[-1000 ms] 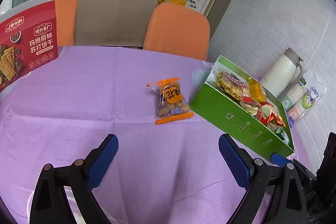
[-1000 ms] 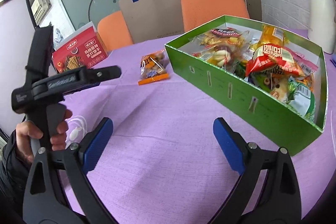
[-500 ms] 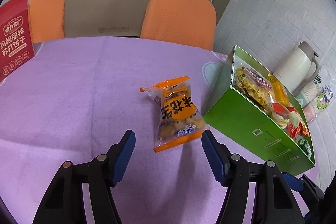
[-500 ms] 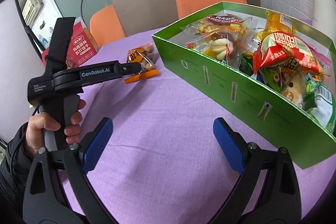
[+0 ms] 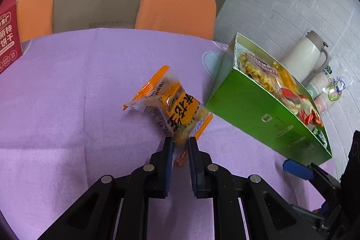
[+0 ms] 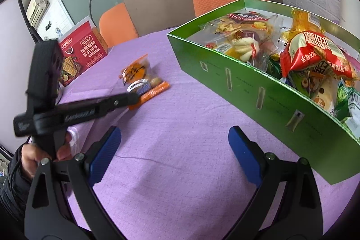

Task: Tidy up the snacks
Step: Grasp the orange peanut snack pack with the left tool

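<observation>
Purple cloth covers the desk (image 5: 67, 105), orange chairs (image 5: 177, 6) behind it. Left gripper (image 5: 180, 145) has its jaws pinched tight on the near end of the orange snack packet (image 5: 173, 105), which sits just beside the green box (image 6: 258, 91) (already stuffed with snacks). Right gripper (image 6: 174, 150) hovers over bare cloth, jaws spread wide, holding nothing.

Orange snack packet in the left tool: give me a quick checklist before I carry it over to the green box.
1. Left tool shut on orange snack packet: ok.
2. Grip depth: not ok, only the packet's near end is pinched.
3. Packet clear of the purple tablecloth: cannot tell.
4. Green box open on top: ok.
5. Spare room in the box: cannot tell, it looks crowded.
6. Right tool open and holding nothing: ok.
</observation>
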The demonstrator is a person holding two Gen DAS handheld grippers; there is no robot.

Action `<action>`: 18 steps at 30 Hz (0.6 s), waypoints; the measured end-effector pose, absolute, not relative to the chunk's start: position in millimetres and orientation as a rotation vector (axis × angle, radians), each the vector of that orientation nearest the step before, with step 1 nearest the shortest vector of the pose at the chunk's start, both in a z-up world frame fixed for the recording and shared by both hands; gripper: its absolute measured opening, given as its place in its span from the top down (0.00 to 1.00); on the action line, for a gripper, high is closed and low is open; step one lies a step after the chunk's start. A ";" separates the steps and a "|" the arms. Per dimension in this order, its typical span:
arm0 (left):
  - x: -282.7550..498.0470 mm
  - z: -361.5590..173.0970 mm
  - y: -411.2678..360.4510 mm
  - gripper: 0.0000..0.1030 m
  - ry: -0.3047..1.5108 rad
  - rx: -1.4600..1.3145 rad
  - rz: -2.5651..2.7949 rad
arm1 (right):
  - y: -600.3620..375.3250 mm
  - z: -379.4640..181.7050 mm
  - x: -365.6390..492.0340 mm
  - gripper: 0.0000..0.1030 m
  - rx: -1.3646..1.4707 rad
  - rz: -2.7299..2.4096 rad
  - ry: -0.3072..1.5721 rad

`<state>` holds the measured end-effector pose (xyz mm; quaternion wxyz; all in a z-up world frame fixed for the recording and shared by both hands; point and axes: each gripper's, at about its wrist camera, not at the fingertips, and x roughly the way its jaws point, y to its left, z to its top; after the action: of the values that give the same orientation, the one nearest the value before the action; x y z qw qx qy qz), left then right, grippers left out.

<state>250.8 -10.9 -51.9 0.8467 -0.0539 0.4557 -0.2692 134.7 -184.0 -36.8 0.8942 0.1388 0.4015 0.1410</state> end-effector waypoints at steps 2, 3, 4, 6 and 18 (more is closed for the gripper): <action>235.6 -51.6 -1.7 0.87 0.963 -0.102 -0.581 | -181.7 -33.8 132.1 0.07 0.284 0.307 0.827; 226.5 -51.3 2.8 0.87 0.963 -0.095 -0.592 | -179.1 -32.3 130.7 0.07 0.279 0.317 0.823; 216.1 -51.1 8.2 0.87 0.963 -0.083 -0.603 | -175.7 -30.9 129.9 0.07 0.273 0.329 0.821; 190.7 -50.0 22.0 0.87 0.960 -0.066 -0.611 | -161.0 -27.3 129.7 0.07 0.274 0.399 0.804; 133.5 -20.8 96.6 0.56 0.868 -0.305 -0.544 | -95.4 -36.3 137.5 0.18 0.133 0.539 0.849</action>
<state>133.5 96.6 -20.8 0.8605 -0.1455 0.4137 -0.2593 137.5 -95.4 -36.3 0.8741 0.0636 0.4066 0.2580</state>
